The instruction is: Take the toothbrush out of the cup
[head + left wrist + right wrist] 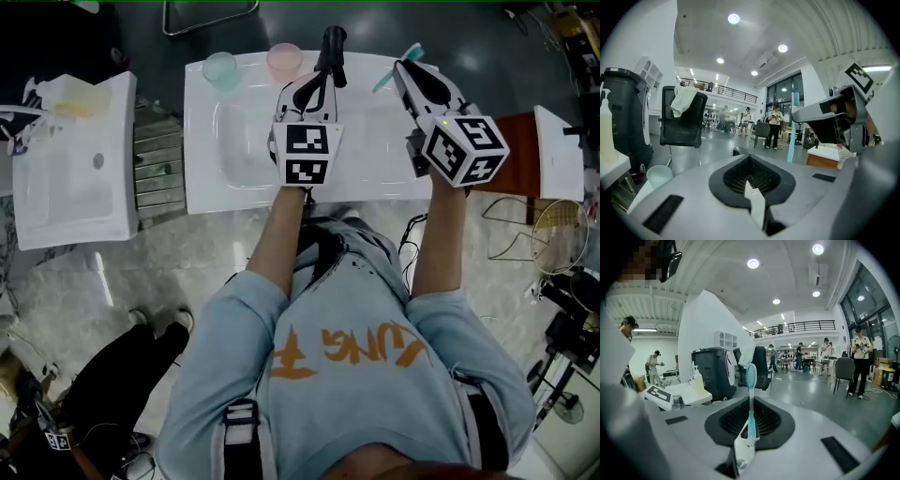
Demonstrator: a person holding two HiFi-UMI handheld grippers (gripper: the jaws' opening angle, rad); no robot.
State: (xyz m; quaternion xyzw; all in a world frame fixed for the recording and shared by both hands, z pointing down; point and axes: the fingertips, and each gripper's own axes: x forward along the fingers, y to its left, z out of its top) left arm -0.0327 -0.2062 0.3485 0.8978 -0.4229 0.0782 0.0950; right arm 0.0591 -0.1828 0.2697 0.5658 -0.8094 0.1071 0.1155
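Right gripper view shows the right gripper (747,434) pinched tight on the toothbrush (750,404), bristles up. It is well clear of the green cup (221,67) and pink cup (284,58) at the far left. The lifting-out looks done; next, I'd guess, comes laying it down. The left gripper (333,39) hangs closed and empty beside it. The washbasin (375,150) offers open room, though its right edge is near.

In your head view the right gripper (405,69) covers most of the toothbrush (412,53); only its bristle end and a sliver of handle show. In your right gripper view the handle's lower end vanishes between the clamped jaws. What the green cup (221,67) and pink cup (284,58) hold is too small to tell.
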